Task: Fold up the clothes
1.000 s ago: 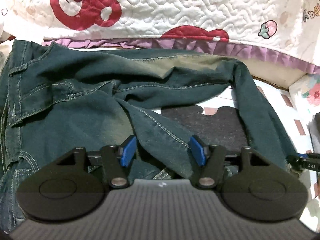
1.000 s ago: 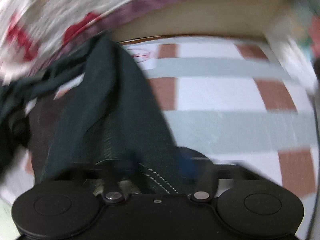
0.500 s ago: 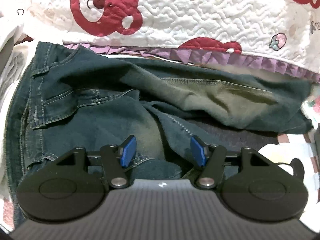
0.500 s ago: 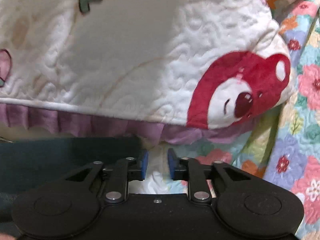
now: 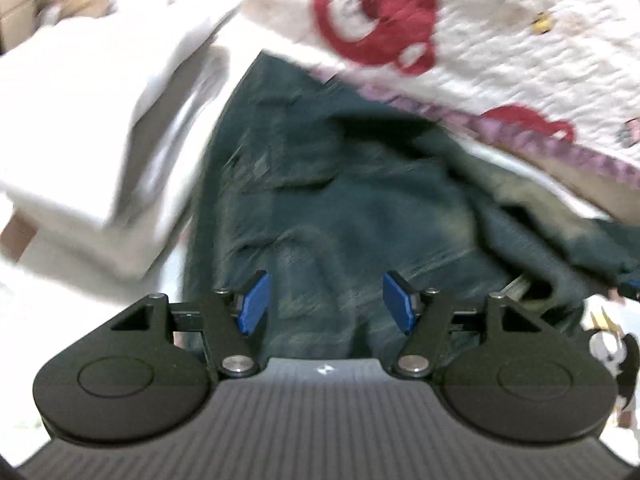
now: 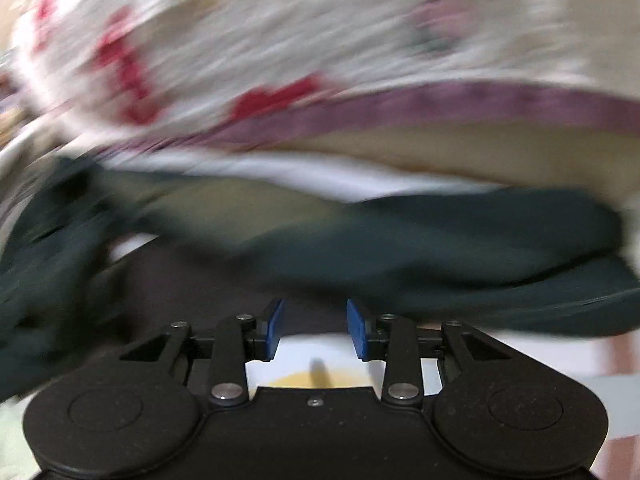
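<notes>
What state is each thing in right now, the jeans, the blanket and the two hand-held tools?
Jeans: lying rumpled and spread out, not folded yet, held by neither tool.
Left tool: open, empty, poised over the jeans.
Right tool: open, empty, near the edge of a trouser leg.
Quilted blanket: hanging behind the jeans, purple frill along its edge.
White cloth: beside the jeans; too blurred to judge.

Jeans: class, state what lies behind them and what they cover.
Behind the jeans hangs a white bear-print quilt with a purple frill. What lies beneath the denim is mostly hidden.

Faded, matt dark denim jeans (image 5: pixel 360 208) beside a puffy quilted cloth blanket (image 5: pixel 500 40).
</notes>
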{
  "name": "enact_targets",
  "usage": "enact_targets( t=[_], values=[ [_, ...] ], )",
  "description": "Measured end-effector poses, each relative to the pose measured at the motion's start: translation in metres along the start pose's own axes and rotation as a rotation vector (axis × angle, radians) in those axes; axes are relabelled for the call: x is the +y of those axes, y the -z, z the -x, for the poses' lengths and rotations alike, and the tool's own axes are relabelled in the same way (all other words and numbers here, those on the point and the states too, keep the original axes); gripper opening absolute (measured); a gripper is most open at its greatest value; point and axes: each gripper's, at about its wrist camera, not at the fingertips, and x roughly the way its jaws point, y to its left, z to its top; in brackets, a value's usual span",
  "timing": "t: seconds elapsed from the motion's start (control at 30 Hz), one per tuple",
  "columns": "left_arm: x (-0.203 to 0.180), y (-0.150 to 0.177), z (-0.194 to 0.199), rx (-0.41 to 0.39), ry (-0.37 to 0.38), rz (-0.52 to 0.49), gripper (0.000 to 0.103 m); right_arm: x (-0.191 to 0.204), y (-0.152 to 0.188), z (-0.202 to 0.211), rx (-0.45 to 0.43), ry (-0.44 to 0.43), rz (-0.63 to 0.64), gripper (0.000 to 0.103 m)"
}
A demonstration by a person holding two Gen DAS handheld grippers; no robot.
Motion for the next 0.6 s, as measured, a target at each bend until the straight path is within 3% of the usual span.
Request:
enact_targets(
  t=[0.07, 0.2, 0.4, 0.5, 0.6],
  values=[
    [0.003, 0.006, -0.004, 0.042, -0.008, -0.031, 0.062, 0.04, 0.006, -0.01, 0.063, -0.132, 0.002, 0.041],
    [0.004, 0.021, -0.011, 0.139, 0.016, -0.07, 0.069, 0.09, 0.016, -0.023, 0.182, -0.275, -0.068, 0.048],
    [0.044, 0.021, -0.018, 0.146, 0.017, 0.206, 0.068, 0.164, 0.031, -0.044, 0.36, -0.481, -0.179, 0.051],
    [0.054, 0.021, -0.013, 0.132, 0.032, 0.232, 0.068, 0.185, 0.032, -0.049, 0.38, -0.506, -0.216, 0.051],
    [0.059, 0.025, -0.005, 0.107, 0.052, 0.284, 0.068, 0.212, 0.035, -0.033, 0.356, -0.459, -0.171, 0.052]
  ],
)
